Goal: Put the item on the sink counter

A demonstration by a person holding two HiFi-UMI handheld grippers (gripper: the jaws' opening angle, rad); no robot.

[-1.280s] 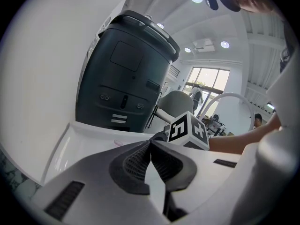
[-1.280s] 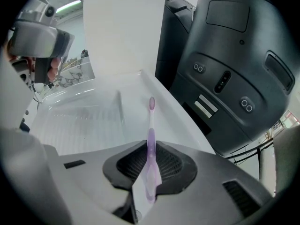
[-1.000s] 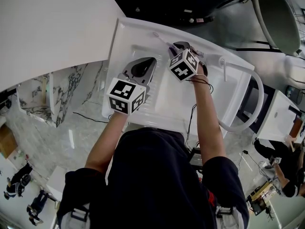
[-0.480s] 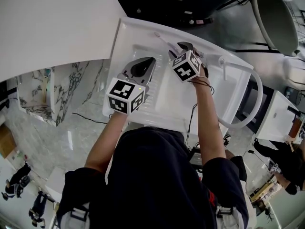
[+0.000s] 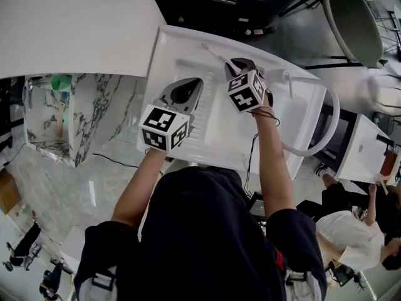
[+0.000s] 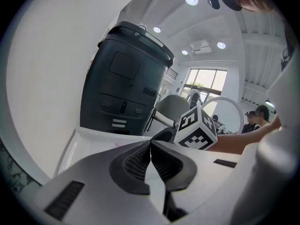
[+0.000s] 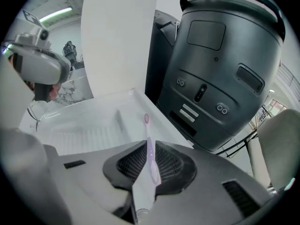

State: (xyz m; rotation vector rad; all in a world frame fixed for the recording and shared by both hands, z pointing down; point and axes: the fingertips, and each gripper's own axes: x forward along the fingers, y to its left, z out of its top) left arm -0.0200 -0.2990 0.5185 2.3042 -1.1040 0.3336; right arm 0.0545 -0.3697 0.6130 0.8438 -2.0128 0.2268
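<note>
The right claw [image 7: 149, 146] has just been closing and now pinches a white and pink toothbrush [image 7: 151, 170] by its handle. The brush head points out over the white sink desk [image 7: 89, 121], in the upper middle of the head view. The left claw [image 6: 150, 143] is pressed together with nothing in it, to the left of the right claw.

A slim white toothbrush [image 7: 151, 168], with a pink strip up its neck and a small pink head, sat pinched by the handle in the right gripper [image 7: 149, 146], whose jaws had just been closing on it. Its head pointed out over the white sink counter [image 5: 168, 64], toward the back rim.
</note>
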